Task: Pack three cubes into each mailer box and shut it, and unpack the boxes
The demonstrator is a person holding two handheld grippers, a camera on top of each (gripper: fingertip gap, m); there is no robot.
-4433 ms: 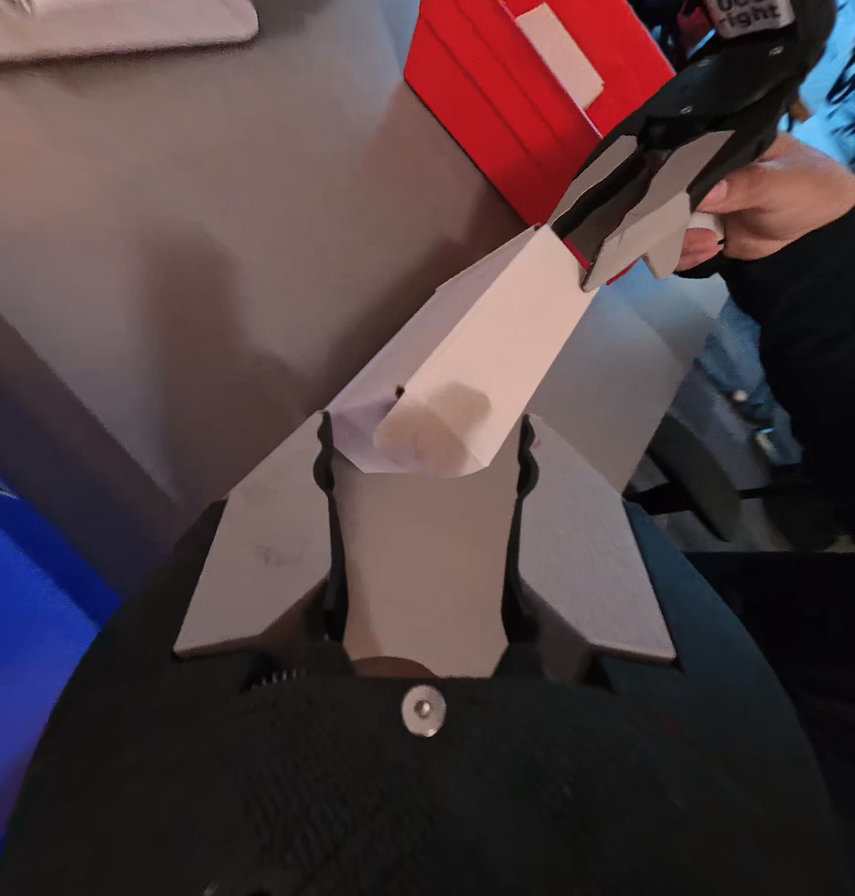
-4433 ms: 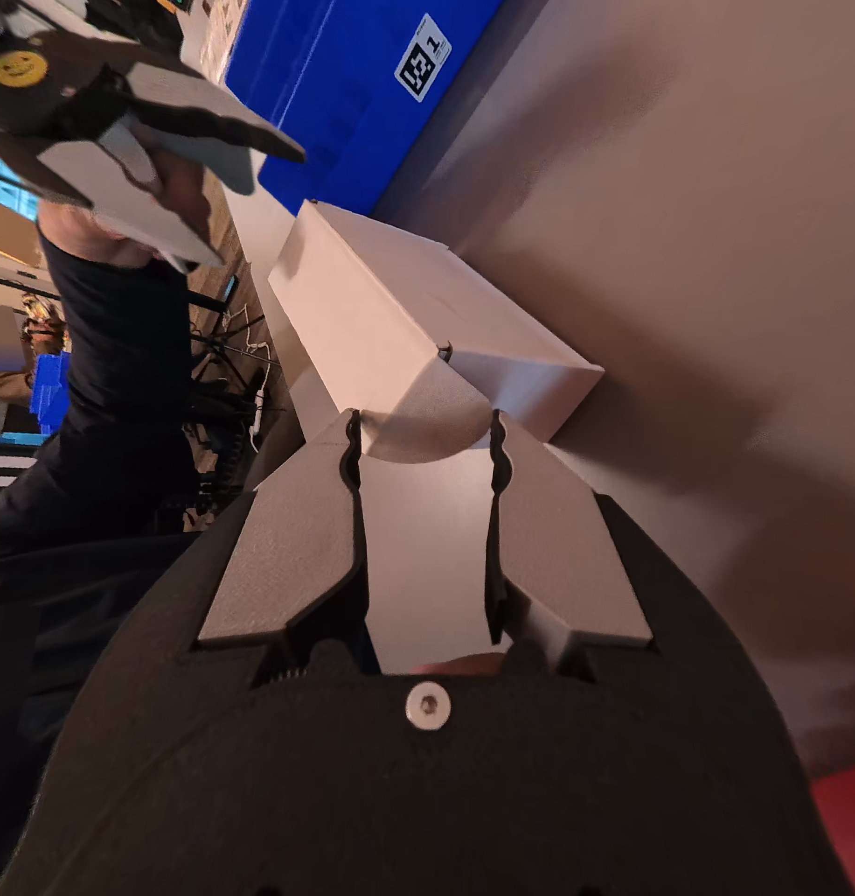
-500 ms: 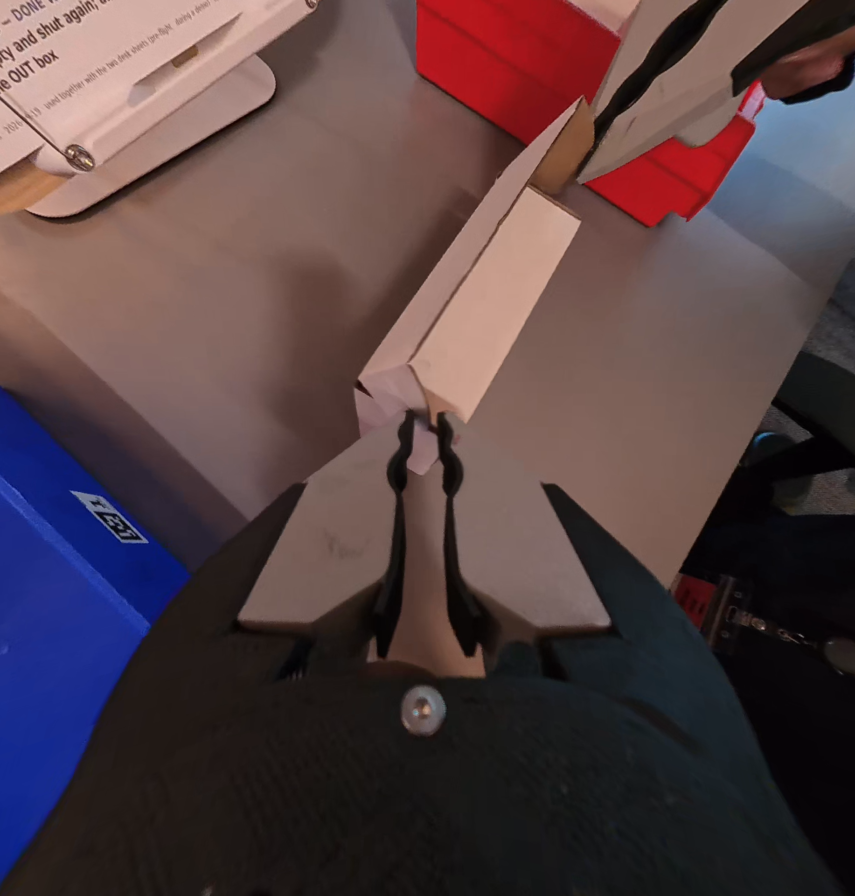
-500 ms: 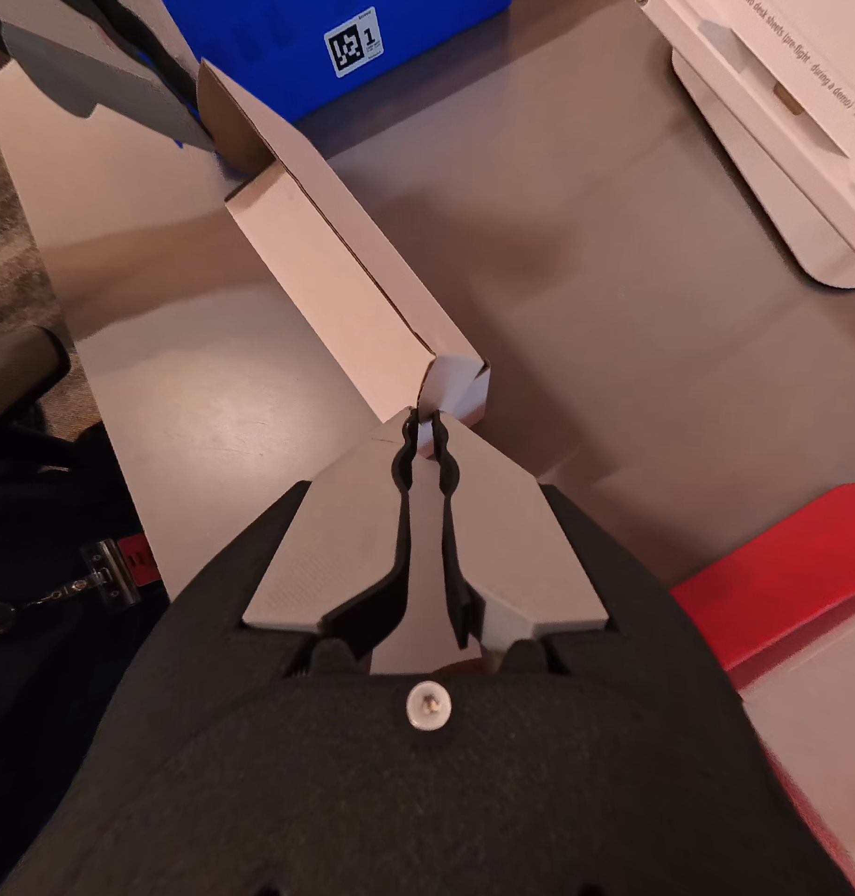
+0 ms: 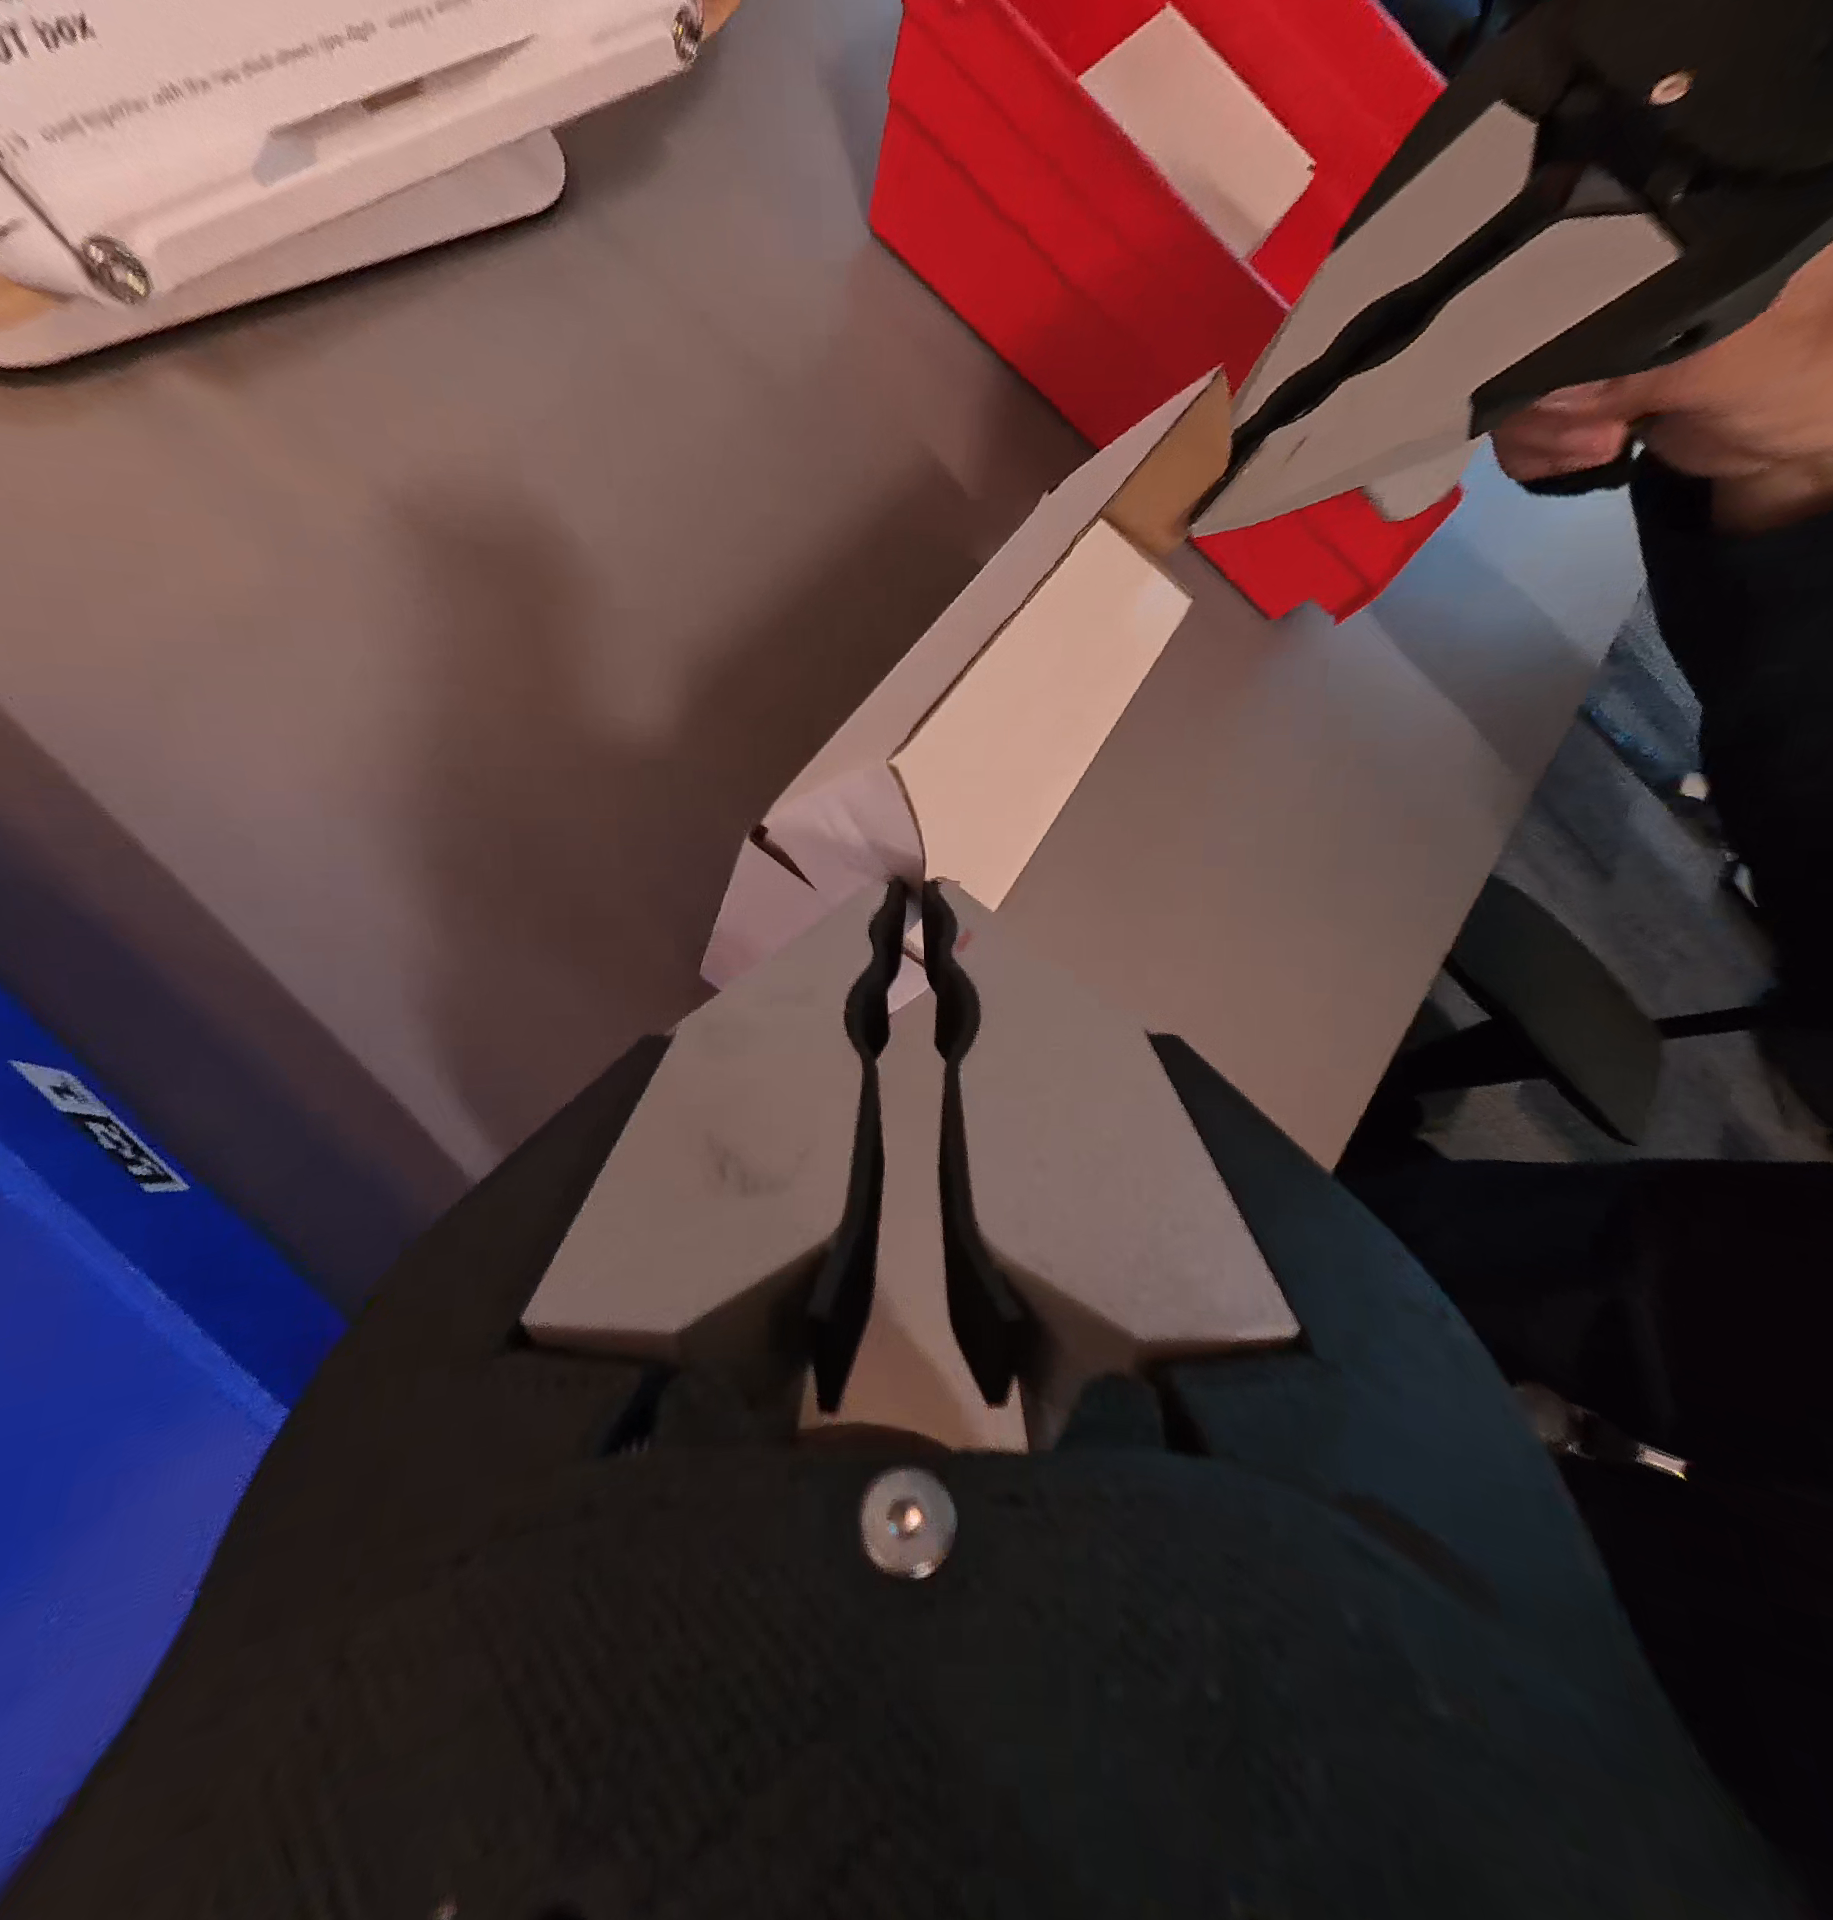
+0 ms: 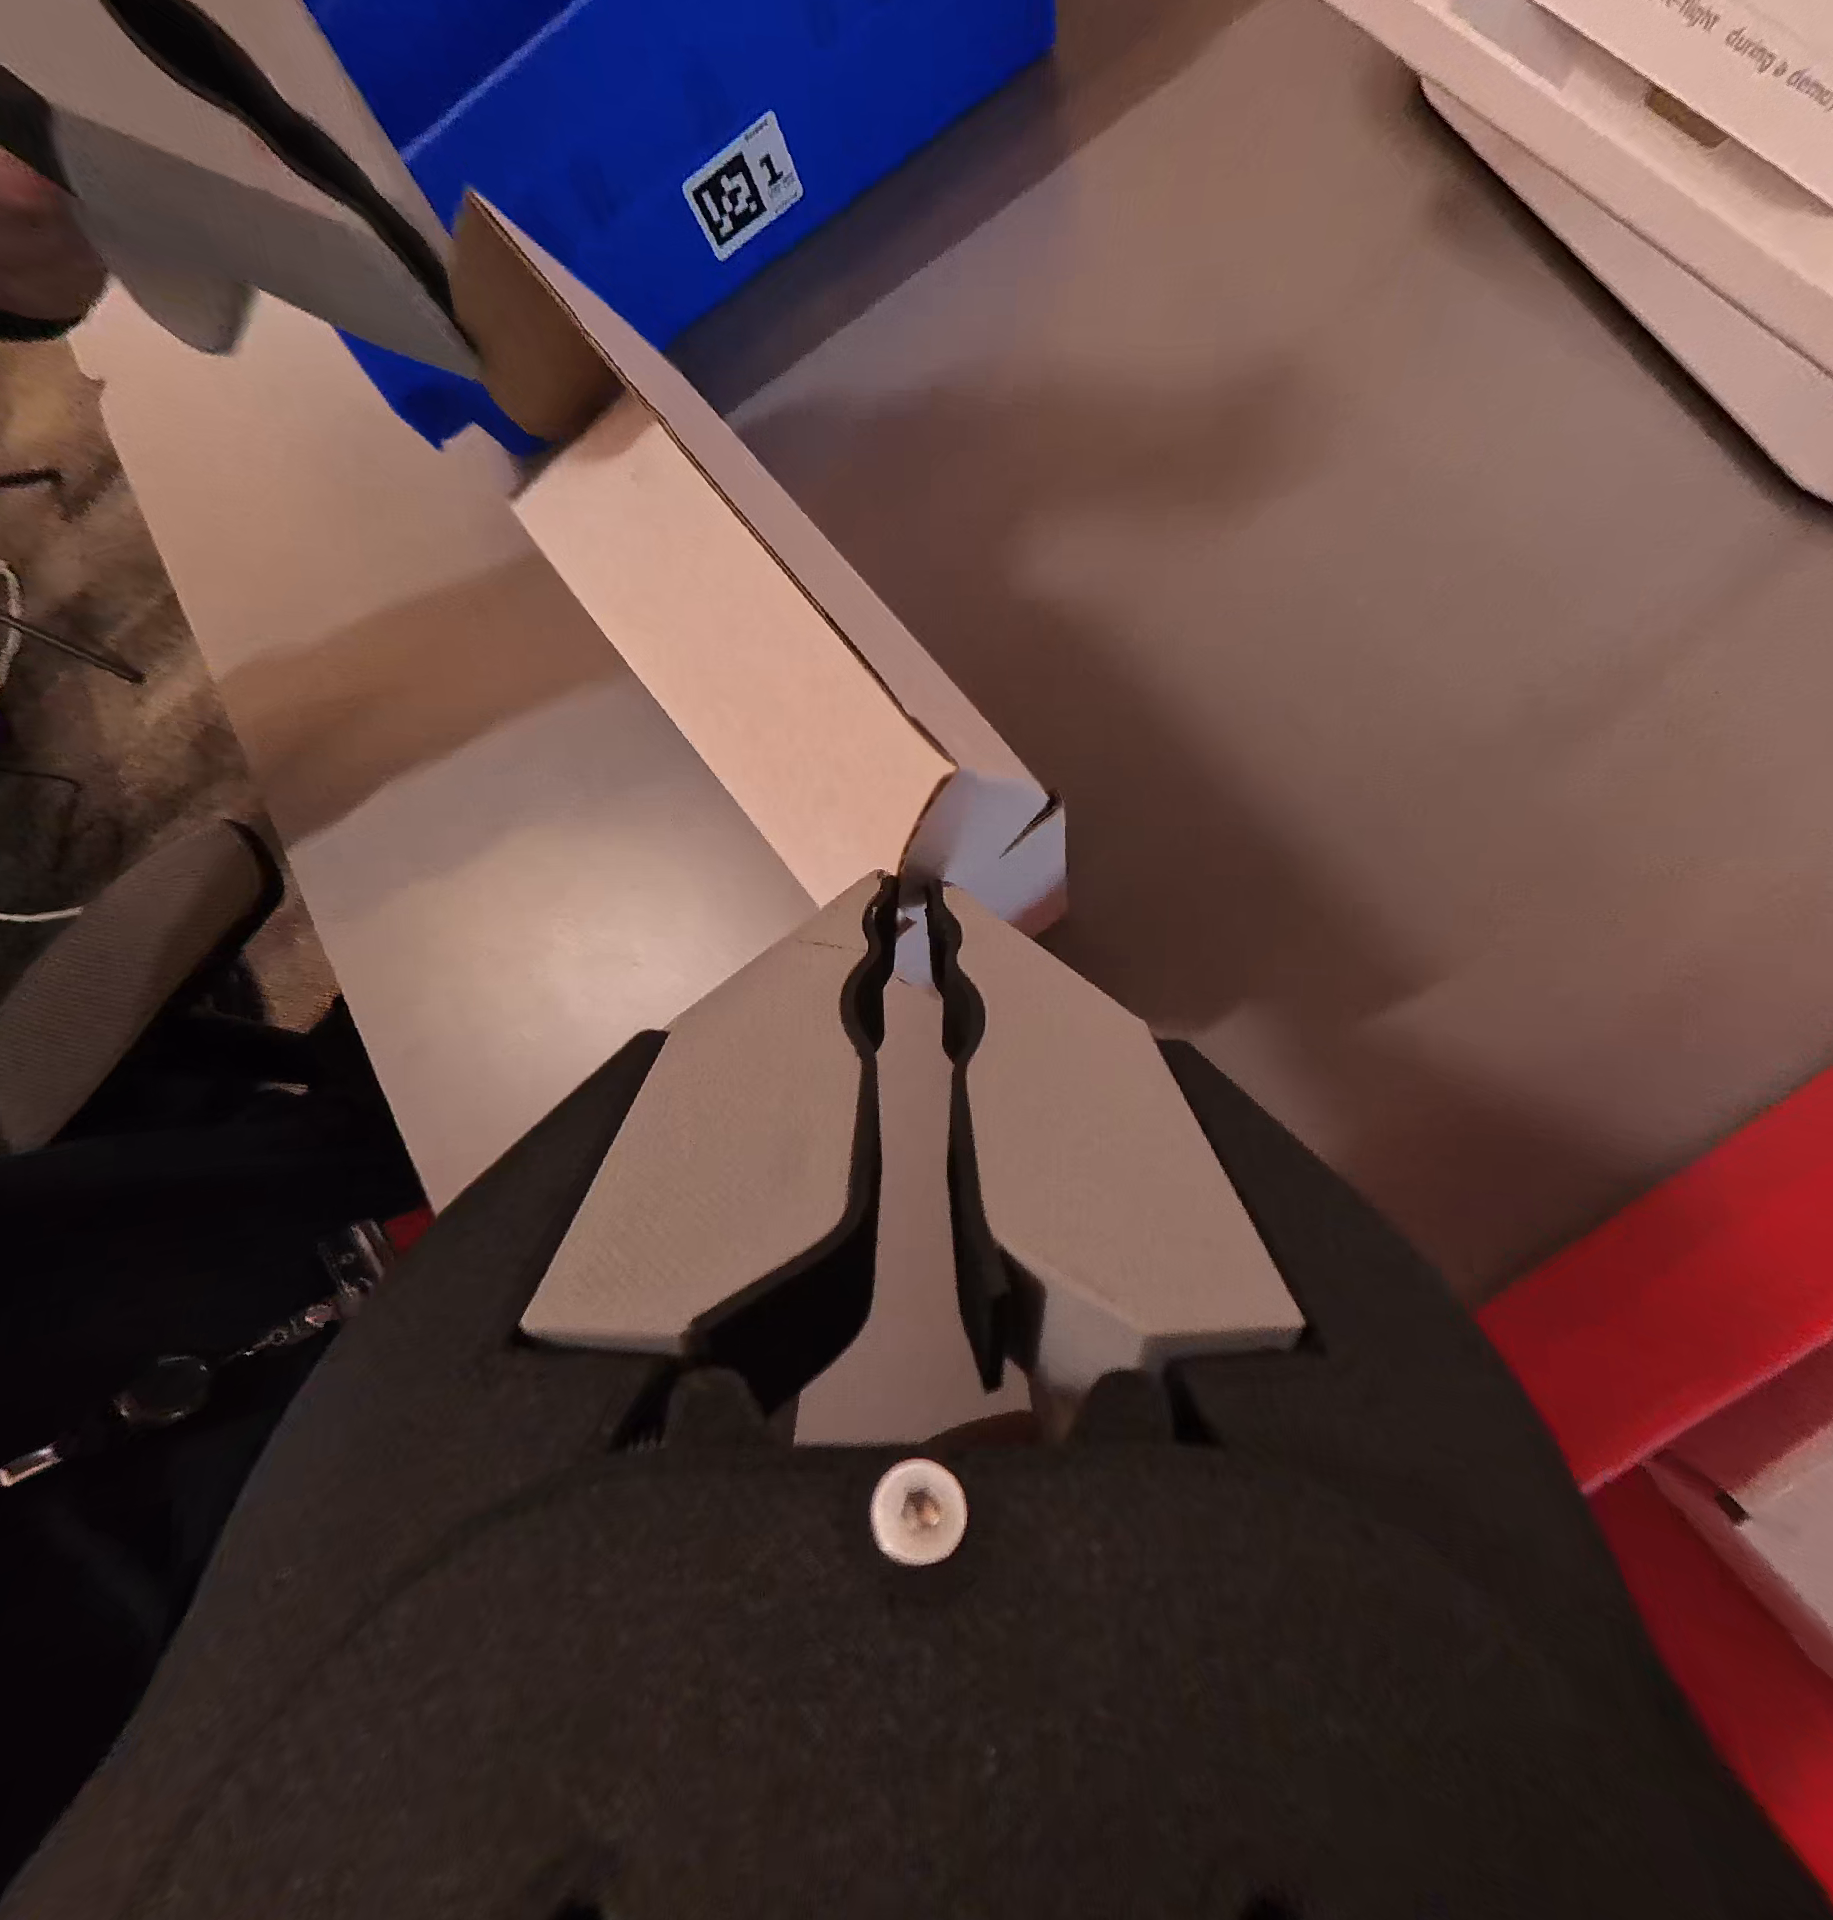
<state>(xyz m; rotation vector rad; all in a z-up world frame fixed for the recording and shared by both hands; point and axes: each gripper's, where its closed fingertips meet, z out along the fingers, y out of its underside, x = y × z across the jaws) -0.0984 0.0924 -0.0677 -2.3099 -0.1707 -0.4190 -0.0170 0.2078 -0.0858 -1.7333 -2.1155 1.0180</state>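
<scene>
Against the frames from a few seconds back: both tongs then stood wide apart, one at each end of the white mailer box [image 5: 1037, 686]. Now both are pinched nearly closed, each on a side flap of it. Half a second ago the grips were already as they are; both views have shifted only slightly since.

Left gripper [image 5: 914, 902]: fingers almost together, only a thin slot between them, nipping the edge of the white end flap [image 5: 824, 868] at its end of the box. Right gripper [image 6: 910, 902]: same narrow slot, clamped on the white flap [image 6: 979, 847] at the opposite end. In the left wrist view the right gripper [image 5: 1239, 462] shows at the far end, its tips against the brown inside of the flap there.

Box: long, narrow, lid raised a little along its long seam. It lies on the grey bench [image 5: 476, 623] near the front edge, spanning between the two tongs. Whether its base touches the bench cannot be told. No view sees inside.

Around: red bin [image 5: 1078, 239] beyond the box's right end, holding another white box [image 5: 1198, 156]. Blue bin [image 6: 621, 145] with a tag beyond the left end. White sheet stand [image 5: 268, 218] toward the back of the bench. The holder's hand [image 5: 1722, 416] grips the right tool. Office chair [image 5: 1556, 997] off the front edge.
</scene>
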